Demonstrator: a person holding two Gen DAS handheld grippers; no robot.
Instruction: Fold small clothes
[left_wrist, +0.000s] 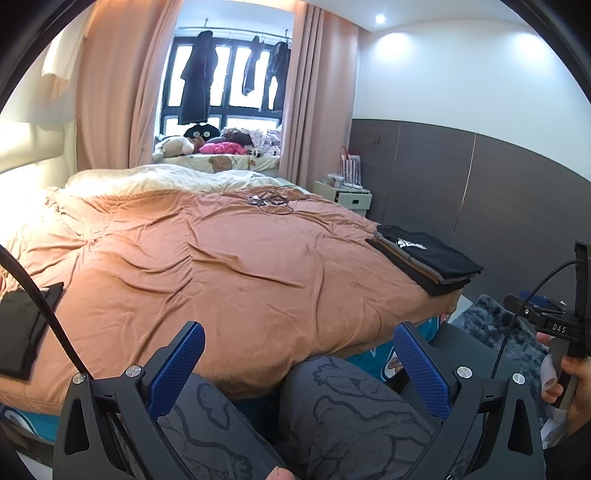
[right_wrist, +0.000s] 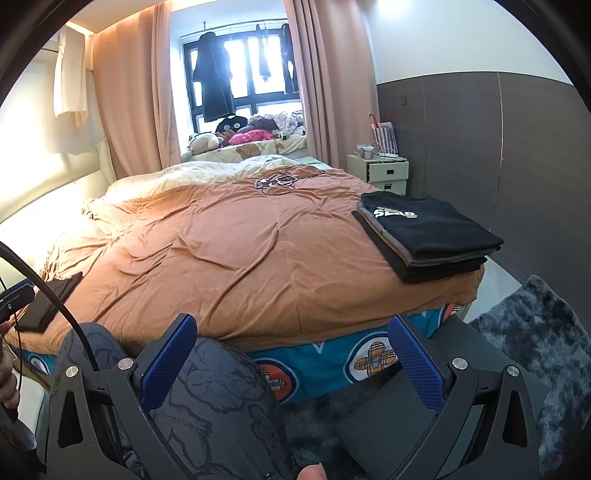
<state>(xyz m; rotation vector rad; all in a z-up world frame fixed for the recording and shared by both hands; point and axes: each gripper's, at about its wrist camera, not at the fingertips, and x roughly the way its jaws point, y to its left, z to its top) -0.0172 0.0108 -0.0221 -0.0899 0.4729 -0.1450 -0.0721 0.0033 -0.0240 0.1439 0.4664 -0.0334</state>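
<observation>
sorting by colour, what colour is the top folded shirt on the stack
Black with a white print, clearest in the right wrist view: top folded shirt.

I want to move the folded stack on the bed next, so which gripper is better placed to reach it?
Right, probably. The stack sits at the bed's right edge, looming larger in the right wrist view. The right gripper is on that side, jaws open and empty. The left gripper is also open, but farther over.

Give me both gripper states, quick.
Left hand-held gripper: open, holding nothing.
Right hand-held gripper: open, holding nothing.
</observation>
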